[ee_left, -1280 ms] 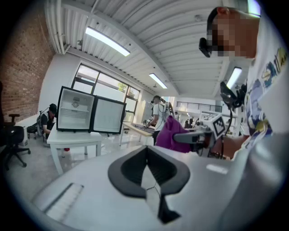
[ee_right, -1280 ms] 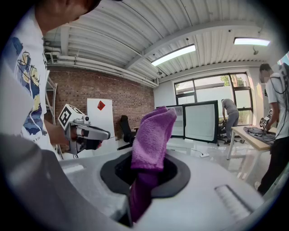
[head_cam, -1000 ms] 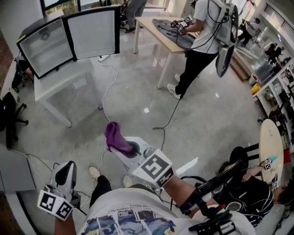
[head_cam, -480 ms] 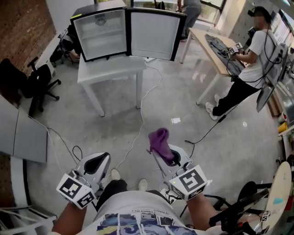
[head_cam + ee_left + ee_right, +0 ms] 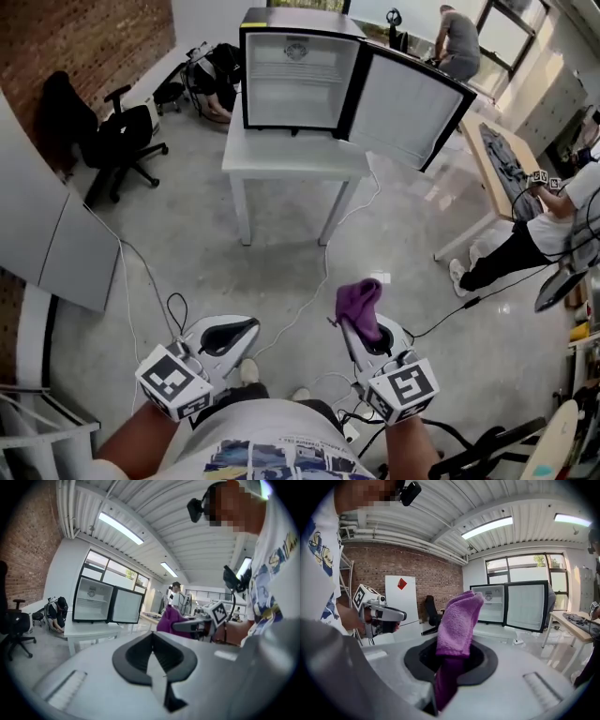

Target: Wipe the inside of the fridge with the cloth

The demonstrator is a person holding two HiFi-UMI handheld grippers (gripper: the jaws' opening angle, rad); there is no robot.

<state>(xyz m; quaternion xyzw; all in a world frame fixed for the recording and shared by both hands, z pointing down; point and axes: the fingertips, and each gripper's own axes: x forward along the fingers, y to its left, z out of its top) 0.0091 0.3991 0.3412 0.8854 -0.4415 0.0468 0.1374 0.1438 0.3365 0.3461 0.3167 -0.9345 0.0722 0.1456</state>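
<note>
At the far left an office chair (image 5: 117, 141) stands by the brick wall, apart from the work.

The left gripper (image 5: 242, 327) is held low in front of the person. Its jaws are pressed together with nothing between them.

Ahead of it, one fridge (image 5: 298, 82) sits on one white table (image 5: 291, 157). The fridge's open inside faces the person and looks bare, with a wire shelf near the top.

Further right, the right gripper (image 5: 367, 330) is clamped on the single purple cloth (image 5: 359, 300). The cloth sticks out past the jaws in a folded tuft, its long axis running along the gripper and pointing roughly at the fridge.

The fridge door (image 5: 411, 111) is swung wide to the right, so nothing blocks the opening.

The coming move turns on one relation. The fridge lies straight ahead and well apart from both grippers, a little left of the line the cloth points along. The right gripper is no closer than the left, but it carries the cloth. It looks as if the person must walk forward and steer it slightly left before any wiping can begin.

The count is two grippers, one cloth, one fridge and one table.
</note>
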